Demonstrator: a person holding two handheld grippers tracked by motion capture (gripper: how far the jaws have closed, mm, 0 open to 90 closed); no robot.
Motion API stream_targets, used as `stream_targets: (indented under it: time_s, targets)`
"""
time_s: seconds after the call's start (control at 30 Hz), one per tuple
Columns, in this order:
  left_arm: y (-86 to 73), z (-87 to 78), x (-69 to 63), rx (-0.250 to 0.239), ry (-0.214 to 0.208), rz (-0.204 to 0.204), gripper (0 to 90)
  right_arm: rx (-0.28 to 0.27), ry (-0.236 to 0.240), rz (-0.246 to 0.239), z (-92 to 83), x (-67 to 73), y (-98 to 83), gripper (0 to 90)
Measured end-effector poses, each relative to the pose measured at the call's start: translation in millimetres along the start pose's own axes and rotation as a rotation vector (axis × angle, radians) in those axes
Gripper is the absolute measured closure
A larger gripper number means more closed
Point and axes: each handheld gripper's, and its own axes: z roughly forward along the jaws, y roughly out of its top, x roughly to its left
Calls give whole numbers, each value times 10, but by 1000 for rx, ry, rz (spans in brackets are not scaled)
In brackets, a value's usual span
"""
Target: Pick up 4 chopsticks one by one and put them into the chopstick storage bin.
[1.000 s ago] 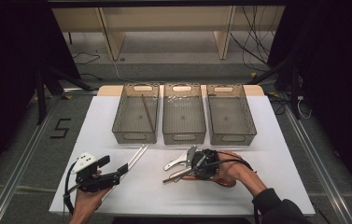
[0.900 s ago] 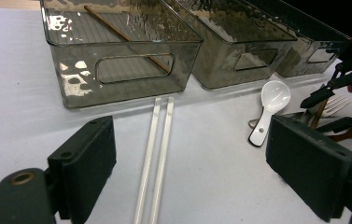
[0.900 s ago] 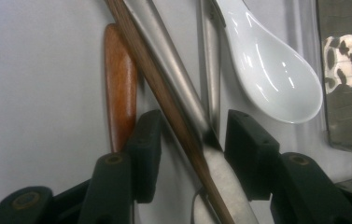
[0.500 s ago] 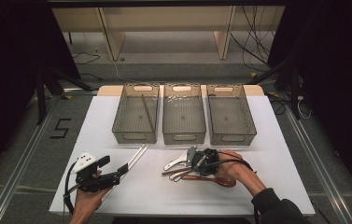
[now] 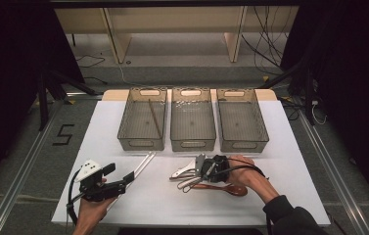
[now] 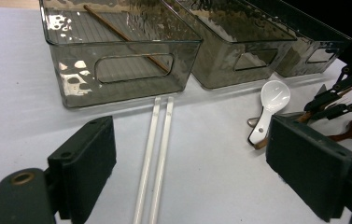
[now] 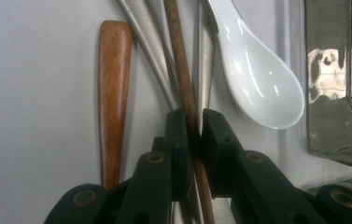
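Near the table's front right, my right gripper (image 5: 200, 170) rests on a small pile of utensils. In the right gripper view its jaws have just been closing and now pinch a thin brown wooden chopstick (image 7: 183, 70) at the right gripper (image 7: 193, 119). Beside the chopstick lie a white ceramic spoon (image 7: 257, 84), a wooden spoon handle (image 7: 113, 88) and metal utensils (image 7: 145, 42). My left gripper (image 5: 126, 178) stands open at the front left, and a pair of white chopsticks (image 6: 157, 154) lies on the table between its wide jaws, untouched.
Three translucent grey bins (image 5: 143, 143) stand side by side across the back of the white table (image 5: 280, 196); the left one holds a brown chopstick (image 5: 155, 117). The white spoon (image 6: 271, 100) lies close to the bins' front wall.
The right gripper's jaws have drawn together on the brown chopstick in the pile. Both hands and the left gripper have stayed where they were.
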Motion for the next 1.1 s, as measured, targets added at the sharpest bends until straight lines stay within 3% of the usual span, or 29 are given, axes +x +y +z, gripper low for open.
stream_targets:
  time_s: [0.33,0.53,0.83,1.1]
  targets:
    - [1,0,2,-1,0,0,157,3,6,-36,-26,-91,16,855]
    - [2,4,0,-4,1,-5,157,-32,-17,-40,-133,-138,30,857]
    - [4,9,-2,-5,0,-5,157,-147,-16,35,-358,-280,165,856]
    - [3,3,4,-6,1,-4,157,-277,2,205,-461,-460,319,857]
